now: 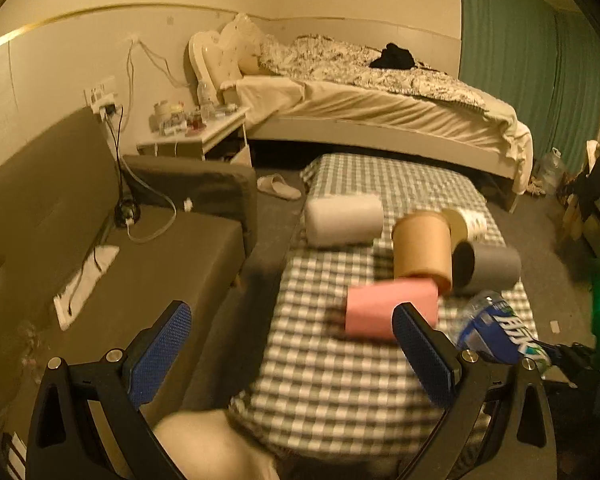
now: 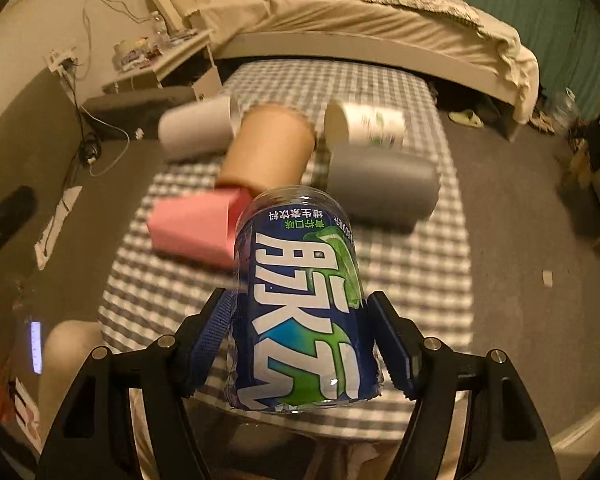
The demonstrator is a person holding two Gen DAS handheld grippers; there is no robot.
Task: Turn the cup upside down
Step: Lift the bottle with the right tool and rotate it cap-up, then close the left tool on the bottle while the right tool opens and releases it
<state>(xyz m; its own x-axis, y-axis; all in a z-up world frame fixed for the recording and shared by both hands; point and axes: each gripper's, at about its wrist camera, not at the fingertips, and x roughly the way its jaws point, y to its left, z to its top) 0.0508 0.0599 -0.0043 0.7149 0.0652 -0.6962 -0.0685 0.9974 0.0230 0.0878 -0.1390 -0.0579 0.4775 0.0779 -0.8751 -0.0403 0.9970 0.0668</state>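
Gingham cloth in grey and white covers the table (image 2: 400,280), the largest thing near the grippers. On that table lie several cups on their sides: a grey cup (image 2: 384,184) at its right, a brown paper cup (image 2: 272,148) in the middle, a pale grey-white cup (image 2: 196,128) to the left of the brown one, a white printed cup (image 2: 364,122) behind the grey one, and a pink cup (image 2: 196,228) nearest the front, touching the brown cup.

Above the table's front edge, the right gripper (image 2: 300,344) is clamped on a clear bottle with a blue label (image 2: 300,300), its printed characters upside down. Whether any part of it touches the cloth cannot be told.

At the table's left front corner, the left gripper (image 1: 296,344) hangs with its blue pads apart, holding nothing.
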